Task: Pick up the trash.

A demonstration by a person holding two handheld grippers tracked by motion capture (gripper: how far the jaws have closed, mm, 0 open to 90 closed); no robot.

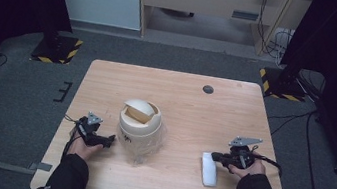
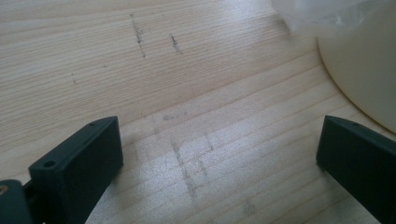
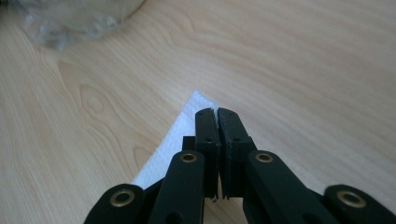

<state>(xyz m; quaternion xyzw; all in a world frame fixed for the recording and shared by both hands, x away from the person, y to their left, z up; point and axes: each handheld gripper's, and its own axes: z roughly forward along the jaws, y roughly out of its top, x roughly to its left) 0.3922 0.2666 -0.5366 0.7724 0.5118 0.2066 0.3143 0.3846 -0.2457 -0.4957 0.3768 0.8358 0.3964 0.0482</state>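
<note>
A cream bin (image 1: 139, 123) with a swing lid stands left of the table's middle, and crumpled clear plastic (image 1: 141, 156) lies at its base. A white folded paper towel (image 1: 209, 170) lies flat near the front right. My right gripper (image 1: 214, 156) rests at the towel's far end; in the right gripper view its jaws (image 3: 218, 113) are pressed together over the paper towel (image 3: 163, 149), with a thin white sliver pinched between the pads. My left gripper (image 1: 109, 140) lies low beside the bin, open (image 2: 219, 130), with bare wood between the jaws and the bin's wall (image 2: 369, 60) just beyond the right jaw.
The wooden table (image 1: 195, 103) has a round dark grommet (image 1: 208, 89) near its far edge. The clear plastic (image 3: 70, 21) shows ahead and to the left in the right gripper view. Dark carpet and stand bases surround the table.
</note>
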